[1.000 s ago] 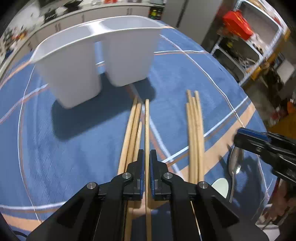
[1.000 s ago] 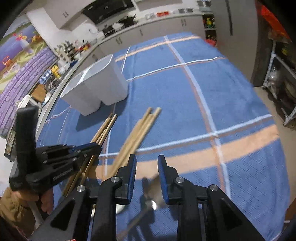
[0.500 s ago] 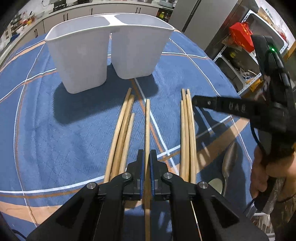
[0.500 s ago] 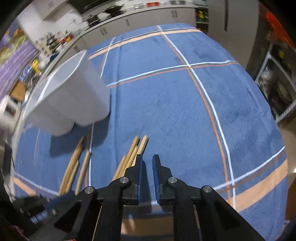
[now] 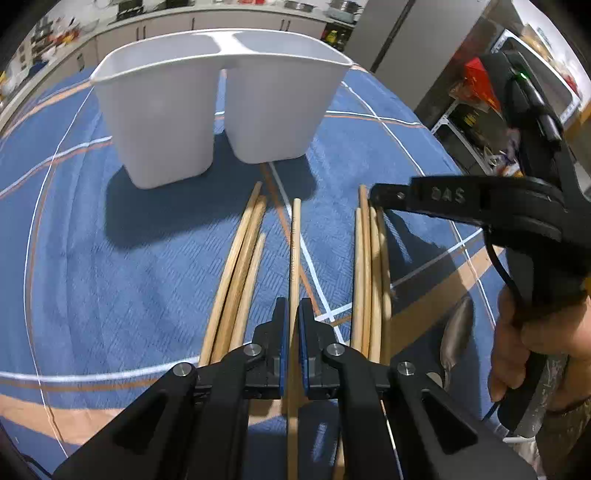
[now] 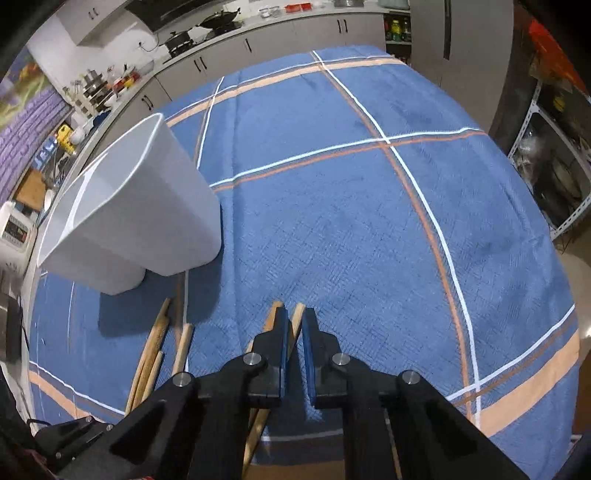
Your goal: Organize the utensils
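A white two-compartment holder (image 5: 221,110) stands upright on the blue cloth; it also shows in the right wrist view (image 6: 129,210). My left gripper (image 5: 290,332) is shut on one wooden chopstick (image 5: 294,258) that points toward the holder. Three loose chopsticks (image 5: 240,273) lie to its left. A bundle of chopsticks (image 5: 369,273) lies to its right, and my right gripper (image 5: 376,194) hovers at their far tips. In the right wrist view my right gripper (image 6: 294,332) is nearly closed around a chopstick tip (image 6: 298,314); whether it grips is unclear.
A metal spoon (image 5: 456,332) lies on the cloth at the right, next to the hand that holds the right gripper. A shelf rack (image 5: 480,122) stands beyond the table's right edge. Kitchen counters (image 6: 258,33) run behind the table.
My right gripper has moved down and forward over the right chopstick bundle and its fingers have narrowed. My left gripper has come a little closer to the holder with its chopstick.
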Available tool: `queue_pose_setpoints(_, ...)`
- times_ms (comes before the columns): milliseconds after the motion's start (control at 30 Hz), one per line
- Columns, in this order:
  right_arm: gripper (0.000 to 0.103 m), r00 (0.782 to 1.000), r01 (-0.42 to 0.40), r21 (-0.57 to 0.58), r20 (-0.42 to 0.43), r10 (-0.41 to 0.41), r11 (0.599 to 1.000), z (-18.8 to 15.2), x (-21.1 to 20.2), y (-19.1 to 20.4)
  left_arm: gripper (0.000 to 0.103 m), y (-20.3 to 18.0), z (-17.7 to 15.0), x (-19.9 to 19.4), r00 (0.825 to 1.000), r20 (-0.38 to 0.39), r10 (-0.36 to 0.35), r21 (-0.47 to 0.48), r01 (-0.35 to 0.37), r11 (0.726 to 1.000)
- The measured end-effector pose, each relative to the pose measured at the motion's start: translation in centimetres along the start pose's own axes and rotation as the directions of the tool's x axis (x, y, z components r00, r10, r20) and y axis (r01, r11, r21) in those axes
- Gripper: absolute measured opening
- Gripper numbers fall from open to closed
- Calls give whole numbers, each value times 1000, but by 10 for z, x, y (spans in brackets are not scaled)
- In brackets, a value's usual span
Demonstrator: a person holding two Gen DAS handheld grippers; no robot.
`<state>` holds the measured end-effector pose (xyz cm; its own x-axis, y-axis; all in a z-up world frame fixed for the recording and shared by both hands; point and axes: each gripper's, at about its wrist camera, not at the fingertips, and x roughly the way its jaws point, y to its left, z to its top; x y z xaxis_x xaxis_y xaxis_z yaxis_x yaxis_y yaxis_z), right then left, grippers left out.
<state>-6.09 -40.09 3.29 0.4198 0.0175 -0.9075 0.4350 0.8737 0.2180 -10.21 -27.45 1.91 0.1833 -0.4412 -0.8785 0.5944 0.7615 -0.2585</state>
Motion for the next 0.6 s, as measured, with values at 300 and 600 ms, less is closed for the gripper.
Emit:
queue_pose_setpoints(300, 10, 999, 12, 13, -35, -11, 1000, -16, -23, -60, 5, 11, -19, -12, 999, -44, -19, -62, 17, 998)
queue_pose_setpoints(600, 14, 996, 59, -42, -67, -61, 997, -30, -23, -33, 6, -5, 12, 7, 997, -77, 27, -11, -28, 1000)
